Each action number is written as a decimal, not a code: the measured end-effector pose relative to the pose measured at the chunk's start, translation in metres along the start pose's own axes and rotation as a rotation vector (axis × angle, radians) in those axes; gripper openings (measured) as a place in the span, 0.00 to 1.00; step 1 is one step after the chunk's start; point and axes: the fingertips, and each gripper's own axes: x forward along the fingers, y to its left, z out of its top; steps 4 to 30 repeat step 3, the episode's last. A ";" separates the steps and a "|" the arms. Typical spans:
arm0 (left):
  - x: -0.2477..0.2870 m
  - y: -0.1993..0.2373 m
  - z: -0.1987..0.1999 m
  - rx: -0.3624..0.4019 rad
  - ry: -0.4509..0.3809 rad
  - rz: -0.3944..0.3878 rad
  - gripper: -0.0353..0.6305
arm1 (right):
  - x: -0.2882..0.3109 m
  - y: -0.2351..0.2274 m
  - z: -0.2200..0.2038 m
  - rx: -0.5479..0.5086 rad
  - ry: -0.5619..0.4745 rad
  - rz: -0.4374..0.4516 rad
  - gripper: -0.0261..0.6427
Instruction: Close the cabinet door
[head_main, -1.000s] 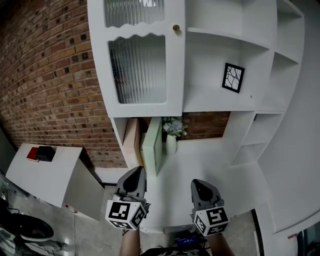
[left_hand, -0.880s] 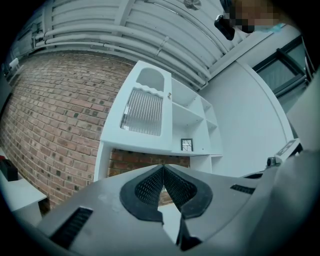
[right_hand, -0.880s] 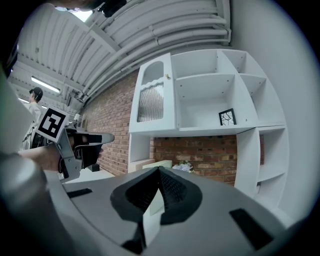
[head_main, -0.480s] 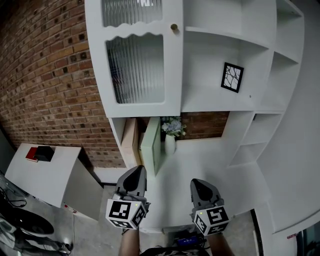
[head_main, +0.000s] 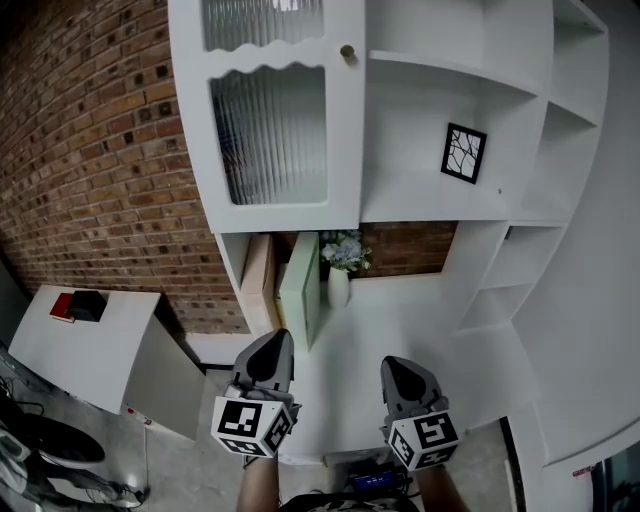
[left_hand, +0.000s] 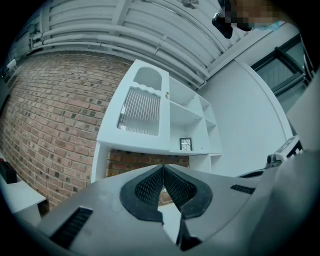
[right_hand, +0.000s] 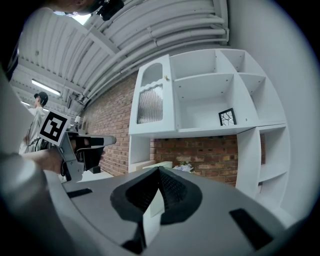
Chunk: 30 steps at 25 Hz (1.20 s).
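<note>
The white cabinet (head_main: 440, 215) stands against a brick wall. Its low pale door (head_main: 301, 288) is swung open towards me, edge on, with a beige panel (head_main: 258, 280) beside it. The same door (right_hand: 161, 164) shows just past the jaw tips in the right gripper view. Above it, the ribbed-glass upper door (head_main: 270, 130) with a brass knob (head_main: 347, 51) lies flush with the cabinet front. My left gripper (head_main: 272, 342) (left_hand: 163, 167) and right gripper (head_main: 393, 366) (right_hand: 159, 171) are held low, short of the open door. Both are shut on nothing.
A vase of flowers (head_main: 341, 262) stands in the lower opening, right of the door. A small framed picture (head_main: 466, 154) leans on an open shelf. A white box unit (head_main: 95, 350) with a red and a black object on it stands at the left, by the brick wall (head_main: 90, 160).
The head view has drifted slightly; the grippers and the open door stand as before.
</note>
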 end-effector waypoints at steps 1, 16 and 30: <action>0.000 0.000 0.000 0.000 0.000 0.001 0.07 | 0.000 0.000 0.000 0.000 0.000 -0.001 0.04; 0.000 0.001 -0.001 0.001 -0.001 0.004 0.07 | 0.000 -0.001 -0.001 -0.001 0.001 -0.002 0.04; 0.000 0.001 -0.001 0.001 -0.001 0.004 0.07 | 0.000 -0.001 -0.001 -0.001 0.001 -0.002 0.04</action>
